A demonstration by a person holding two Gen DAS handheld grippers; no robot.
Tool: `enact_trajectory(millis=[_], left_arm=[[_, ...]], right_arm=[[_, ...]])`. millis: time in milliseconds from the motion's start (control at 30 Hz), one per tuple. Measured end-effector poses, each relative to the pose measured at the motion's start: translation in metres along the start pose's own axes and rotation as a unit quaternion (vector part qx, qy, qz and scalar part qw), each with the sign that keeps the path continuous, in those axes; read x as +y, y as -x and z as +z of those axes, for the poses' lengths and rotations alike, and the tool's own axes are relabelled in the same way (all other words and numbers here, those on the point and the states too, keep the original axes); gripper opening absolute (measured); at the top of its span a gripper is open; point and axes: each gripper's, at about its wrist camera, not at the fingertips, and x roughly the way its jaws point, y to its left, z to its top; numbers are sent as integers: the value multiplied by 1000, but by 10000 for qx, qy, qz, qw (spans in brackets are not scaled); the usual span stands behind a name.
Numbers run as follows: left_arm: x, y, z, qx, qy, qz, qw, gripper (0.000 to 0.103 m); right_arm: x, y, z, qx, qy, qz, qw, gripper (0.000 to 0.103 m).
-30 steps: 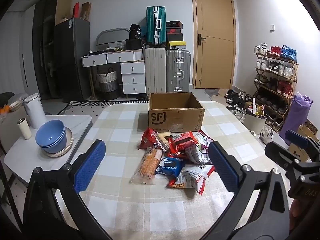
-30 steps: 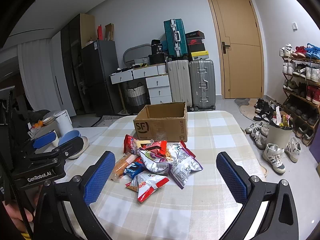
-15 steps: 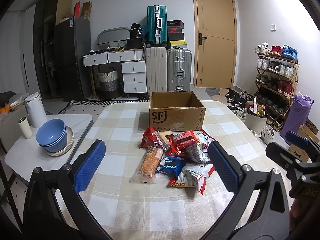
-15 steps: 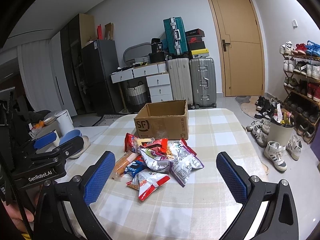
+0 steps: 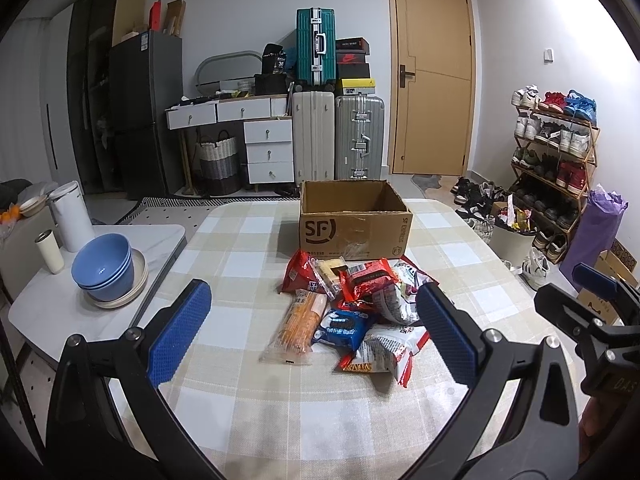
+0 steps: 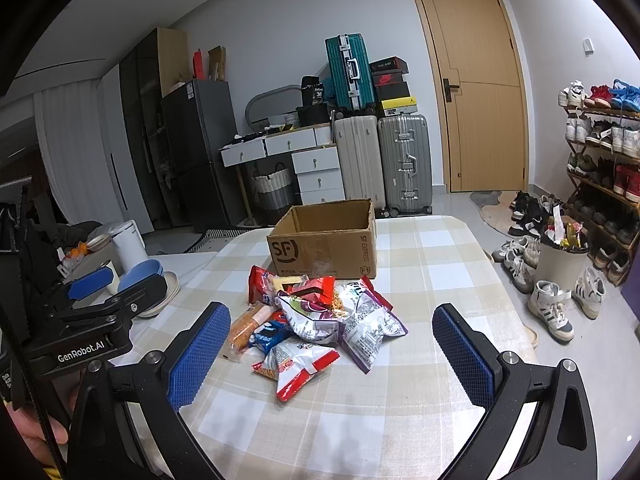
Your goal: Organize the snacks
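A heap of snack packets lies mid-table on the checked cloth: an orange biscuit sleeve, a blue cookie pack, red and white bags. Just behind the heap stands an open brown cardboard box, and what its inside shows looks empty. My left gripper hovers open in front of the heap, nothing between its blue pads. My right gripper is also open, held near the heap's front. Each gripper shows in the other's view, at the edge.
A white side table on the left carries stacked blue bowls, a white jug and a cup. Beyond the table are suitcases, drawers and a door. A shoe rack, a bin and loose shoes stand on the right.
Both grippers have crept slightly toward the snack heap; both stay open. The packets and box have not moved.
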Motion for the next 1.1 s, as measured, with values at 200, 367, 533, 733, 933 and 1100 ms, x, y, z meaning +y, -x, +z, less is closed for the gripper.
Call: enact_trajectory(millis=[200,367,533,733,933,1100], left_arm=[[3,-8,-6,80,24,21,10000,103],[10,-24,-9,196,64,61,9998,103],[26,-56,-15,491,132,98,9987,103],[68,-117,-37,1138,236,231,9930,102],[87,-183,-59,1793,269,-293,9830,100],[66,-222,-59,2059,-78,-470,9774,99]], right_arm=[[-5,-5,-3,24,-207,23,9998,103],[-12,-13,-4,42,-128,29,9999,103],[-17,-30,-9,116,-171,200,9996,103],[-22,-63,-21,390,-177,289,9987,103],[-31,-100,-33,757,-315,439,9957,103],[-38,-119,-41,978,-534,537,9923,103]])
